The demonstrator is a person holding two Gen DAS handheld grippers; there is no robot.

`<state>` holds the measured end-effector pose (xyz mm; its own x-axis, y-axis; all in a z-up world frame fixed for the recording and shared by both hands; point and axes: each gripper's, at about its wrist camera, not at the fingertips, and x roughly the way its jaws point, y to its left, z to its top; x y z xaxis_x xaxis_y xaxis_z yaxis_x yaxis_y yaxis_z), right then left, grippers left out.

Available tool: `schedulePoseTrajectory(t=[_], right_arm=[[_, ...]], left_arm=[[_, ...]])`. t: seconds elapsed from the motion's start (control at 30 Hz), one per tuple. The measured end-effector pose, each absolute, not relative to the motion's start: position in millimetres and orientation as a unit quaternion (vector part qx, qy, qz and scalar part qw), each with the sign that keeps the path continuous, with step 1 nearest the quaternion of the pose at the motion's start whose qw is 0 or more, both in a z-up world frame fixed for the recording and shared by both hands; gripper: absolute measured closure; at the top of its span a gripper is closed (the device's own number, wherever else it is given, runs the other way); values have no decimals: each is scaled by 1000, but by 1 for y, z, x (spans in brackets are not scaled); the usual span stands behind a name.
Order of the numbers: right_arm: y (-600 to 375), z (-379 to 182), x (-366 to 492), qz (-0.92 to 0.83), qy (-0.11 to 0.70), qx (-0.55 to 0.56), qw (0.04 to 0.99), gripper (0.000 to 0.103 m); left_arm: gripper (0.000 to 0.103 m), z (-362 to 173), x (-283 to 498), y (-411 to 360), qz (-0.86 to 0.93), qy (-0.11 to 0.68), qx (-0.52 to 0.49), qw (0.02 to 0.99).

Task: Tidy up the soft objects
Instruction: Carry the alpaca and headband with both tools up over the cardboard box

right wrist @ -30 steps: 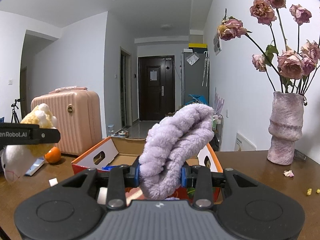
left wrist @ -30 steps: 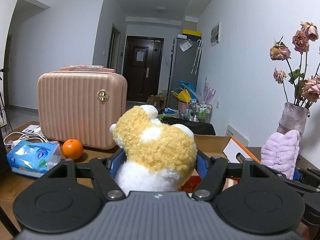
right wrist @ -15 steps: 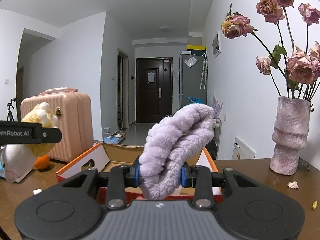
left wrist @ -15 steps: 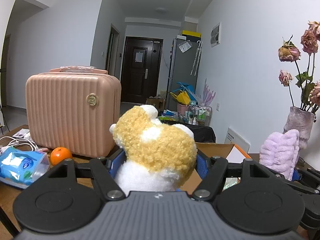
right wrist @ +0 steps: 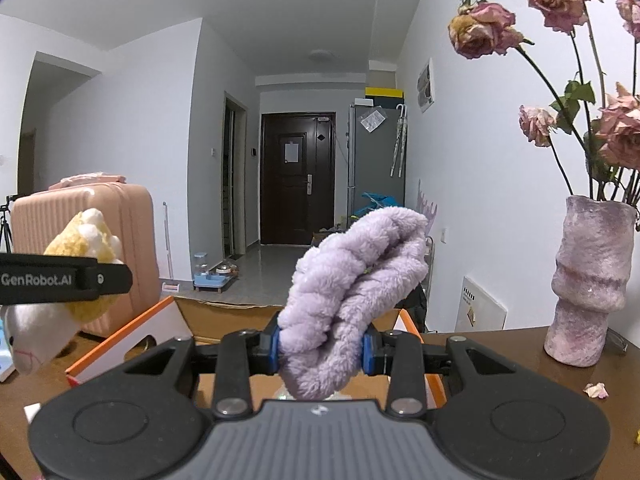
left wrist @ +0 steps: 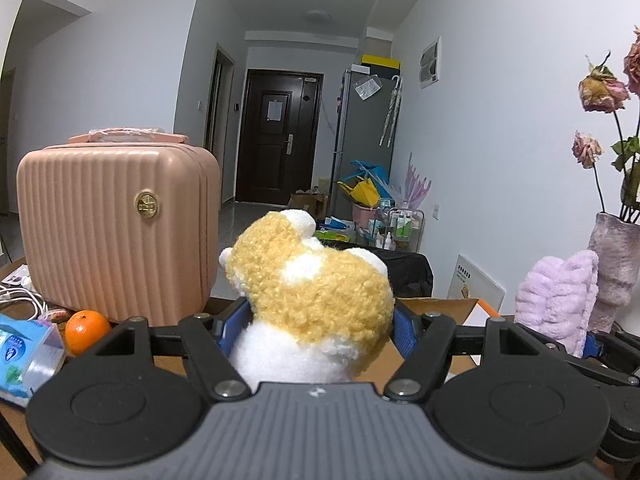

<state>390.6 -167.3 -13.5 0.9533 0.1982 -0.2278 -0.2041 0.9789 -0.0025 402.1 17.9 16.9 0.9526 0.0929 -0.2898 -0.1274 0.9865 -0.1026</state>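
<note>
The left hand-held gripper (left wrist: 316, 328) is closed on a yellow-and-white plush toy (left wrist: 312, 300), its blue pads pressing into the toy's sides, so the toy sits upright between the jaws. The right hand-held gripper (right wrist: 320, 350) is clamped tight on a folded purple fluffy cloth (right wrist: 352, 280), which bulges above the pads and leans to the right. Just ahead of and below both grippers lies an open cardboard box (right wrist: 224, 316) with orange flaps, resting on the brown tabletop (right wrist: 500, 356). A pink case (left wrist: 116, 228) stands to the left beyond the toy, with an orange (left wrist: 86, 330) at its foot; a vase (right wrist: 592, 288) of dried roses stands to the right of the cloth.

The step in hand appears to be carrying both soft things to the box. To do it well, each gripper should be brought fully over the box opening before lowering, keeping clear of the raised flaps. The right one should stay well away from the vase. Release should come only once the load is inside the walls, since both things are springy and may roll out.
</note>
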Motion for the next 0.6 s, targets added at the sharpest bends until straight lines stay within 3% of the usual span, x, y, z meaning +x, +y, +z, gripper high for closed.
schedulePoseTrajectory(t=[0.6], right_arm=[[-151,-26,436,91,147,-39,984,68]], left_arm=[[32,-1,454,16,84,166,-54,981]])
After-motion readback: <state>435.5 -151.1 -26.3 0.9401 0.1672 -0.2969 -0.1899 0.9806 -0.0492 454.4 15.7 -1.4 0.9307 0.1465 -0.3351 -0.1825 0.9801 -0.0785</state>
